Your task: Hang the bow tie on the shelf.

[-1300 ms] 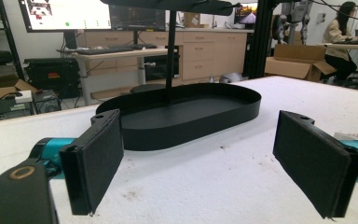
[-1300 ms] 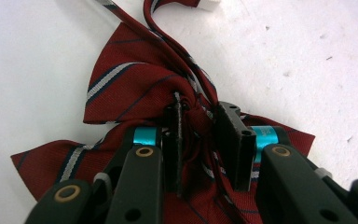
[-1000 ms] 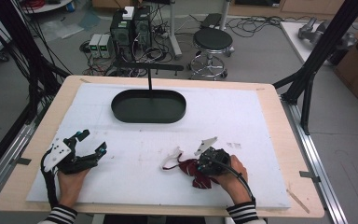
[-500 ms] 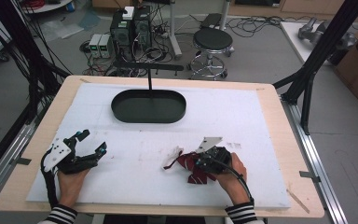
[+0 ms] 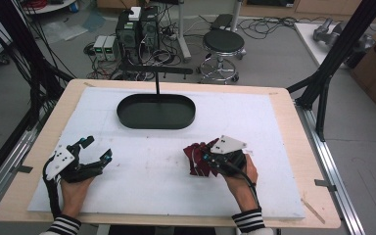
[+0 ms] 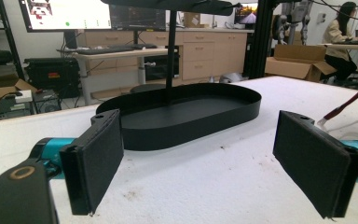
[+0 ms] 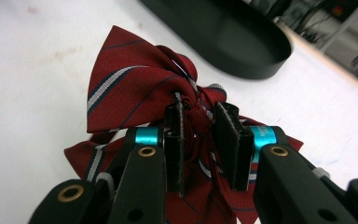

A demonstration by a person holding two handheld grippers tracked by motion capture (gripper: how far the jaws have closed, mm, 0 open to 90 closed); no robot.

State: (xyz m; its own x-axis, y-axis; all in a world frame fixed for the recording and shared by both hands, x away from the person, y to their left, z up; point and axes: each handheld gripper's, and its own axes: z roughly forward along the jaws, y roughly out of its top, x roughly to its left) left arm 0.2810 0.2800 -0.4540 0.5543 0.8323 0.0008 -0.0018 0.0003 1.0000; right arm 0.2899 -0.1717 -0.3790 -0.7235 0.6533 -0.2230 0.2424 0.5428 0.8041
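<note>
A dark red bow tie (image 5: 195, 157) with navy and white stripes hangs a little above the white board at the front right. My right gripper (image 5: 204, 156) is shut on it. In the right gripper view the two black pads (image 7: 230, 135) pinch the knot of the bow tie (image 7: 126, 88), and one wing fans out up and left. My left gripper (image 5: 97, 149) rests on the board at the front left, open, nothing between its jaws. In the left gripper view the left gripper (image 6: 200, 163) faces the black oval tray (image 6: 191, 126), which stands well beyond its pads.
The black oval tray (image 5: 156, 125) sits at the far middle of the white board, with a thin black post (image 5: 157, 83) rising from it to a crossbar. A stool (image 5: 223, 41) and computer boxes (image 5: 137, 27) stand on the floor beyond the table. Black frame legs flank both sides.
My right gripper has lifted the bow tie off the board, and the tie now hangs bunched under the jaws. My left gripper has stayed where it was.
</note>
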